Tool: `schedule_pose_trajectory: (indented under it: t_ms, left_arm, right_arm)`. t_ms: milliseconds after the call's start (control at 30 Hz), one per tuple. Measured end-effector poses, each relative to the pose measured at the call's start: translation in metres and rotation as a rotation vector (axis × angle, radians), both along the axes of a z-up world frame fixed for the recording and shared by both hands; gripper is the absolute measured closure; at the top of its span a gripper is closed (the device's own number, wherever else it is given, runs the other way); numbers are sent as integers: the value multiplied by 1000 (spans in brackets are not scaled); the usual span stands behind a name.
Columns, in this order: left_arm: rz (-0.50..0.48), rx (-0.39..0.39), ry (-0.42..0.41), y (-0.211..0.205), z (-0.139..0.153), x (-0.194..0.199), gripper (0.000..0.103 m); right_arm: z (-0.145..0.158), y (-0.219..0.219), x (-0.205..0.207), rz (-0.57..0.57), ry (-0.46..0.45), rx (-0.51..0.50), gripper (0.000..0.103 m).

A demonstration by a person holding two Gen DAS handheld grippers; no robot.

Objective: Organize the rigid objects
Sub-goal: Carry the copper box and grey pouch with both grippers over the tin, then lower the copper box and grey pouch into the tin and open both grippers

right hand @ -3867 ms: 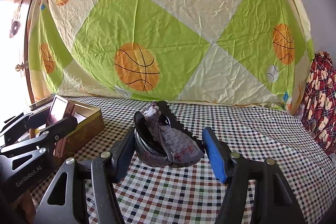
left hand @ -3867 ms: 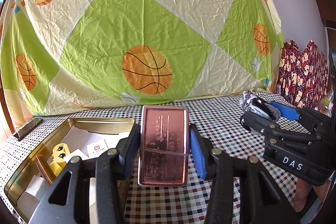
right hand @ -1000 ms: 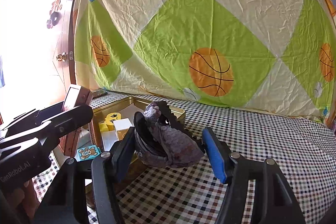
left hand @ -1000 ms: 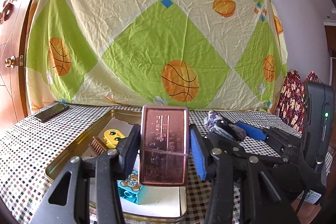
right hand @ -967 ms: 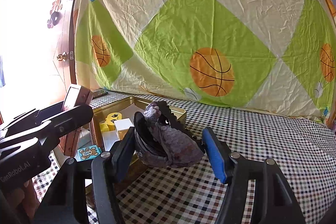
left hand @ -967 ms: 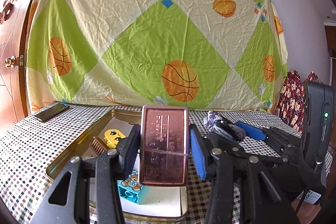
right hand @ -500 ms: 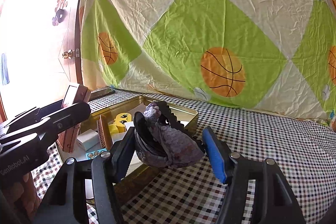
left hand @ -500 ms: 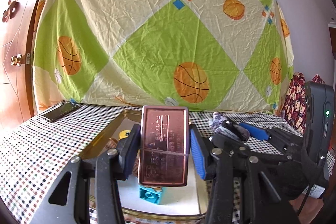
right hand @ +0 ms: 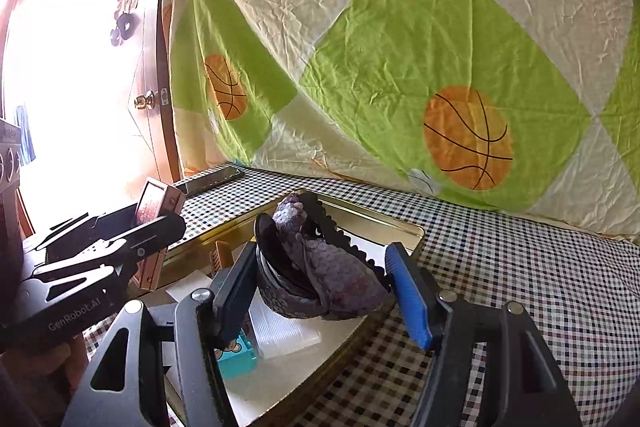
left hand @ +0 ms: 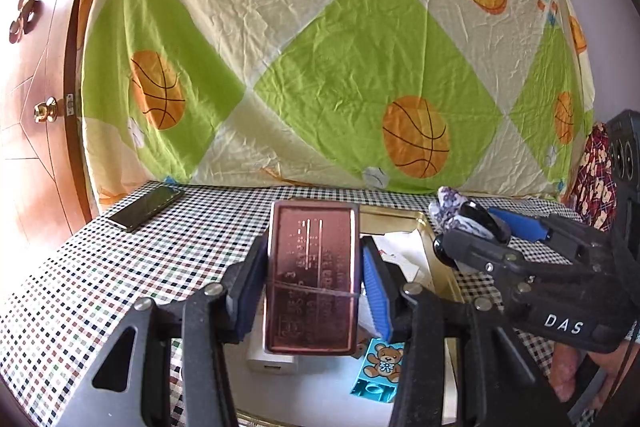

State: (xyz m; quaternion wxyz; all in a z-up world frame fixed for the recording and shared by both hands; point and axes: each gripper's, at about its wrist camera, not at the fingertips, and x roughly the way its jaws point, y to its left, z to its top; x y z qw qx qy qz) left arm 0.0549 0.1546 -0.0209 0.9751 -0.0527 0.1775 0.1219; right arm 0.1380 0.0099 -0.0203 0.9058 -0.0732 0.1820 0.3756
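Observation:
My left gripper is shut on a copper-coloured flat metal case, held upright over the near end of a gold tin box. In the right wrist view the same case shows at the left in the left gripper. My right gripper is shut on a grey-purple toy dinosaur with a black jagged mouth, hanging above the tin. From the left wrist the dinosaur and right gripper appear at the right. Inside the tin lie a blue teddy-bear block, a white block and white papers.
A checkered cloth covers the table. A black phone lies at the far left edge. A basketball-print sheet hangs behind the table, a wooden door stands at the left, and patterned fabric at the right.
Both grippers have swung to the left with their loads. The tin now lies under and to the right of the case, and the phone and door have come further into view.

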Motion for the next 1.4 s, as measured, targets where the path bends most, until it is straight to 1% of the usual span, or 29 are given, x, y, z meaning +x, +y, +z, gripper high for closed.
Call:
schedule_pose_trajectory:
  t_ms: [167, 267, 500, 633, 800, 933, 1000, 1100, 1167, 1200, 1233, 1267, 1300, 1333, 1400]
  left_arm:
    - [-23, -6, 49, 3, -7, 14, 58]
    - [-19, 2, 70, 4, -11, 19, 58]
    - [-20, -7, 109, 11, -19, 27, 58]
    - [-24, -11, 128, 14, -23, 31, 58]
    - [-28, -13, 138, 15, -25, 32, 58]
    - [-29, 4, 136, 12, -24, 31, 57]
    - [-31, 6, 133, 11, -22, 30, 55]
    - [-29, 14, 121, 9, -20, 26, 45]
    - [-21, 21, 112, 7, -17, 22, 32]
    - [-10, 27, 111, 6, -16, 20, 28]
    - [2, 32, 110, 6, -15, 18, 17]
    - [17, 37, 107, 6, -13, 15, 3]
    - [30, 41, 98, 6, -11, 12, 0]
    - [34, 43, 89, 6, -9, 8, 1]
    - [34, 47, 89, 5, -6, 3, 1]
  right_arm:
    - [-7, 15, 17, -6, 42, -30, 37]
    - [-9, 24, 25, -17, 50, -51, 37]
    - [-17, 38, 39, -32, 74, -97, 37]
    - [-21, 43, 41, -28, 90, -111, 37]
    - [-23, 43, 39, 1, 110, -101, 35]
    - [-20, 41, 32, 1, 92, -93, 35]
    - [-18, 38, 30, -13, 81, -94, 33]
    - [-17, 32, 29, -28, 81, -83, 27]
    - [-16, 26, 29, -35, 84, -70, 24]
    - [-16, 22, 28, -42, 84, -63, 22]
    - [-15, 19, 27, -47, 84, -56, 21]
    - [-13, 16, 25, -51, 85, -47, 20]
    - [-12, 13, 23, -52, 87, -37, 18]
    - [-10, 11, 21, -53, 87, -30, 13]
    - [-4, 8, 15, -58, 71, -23, 11]
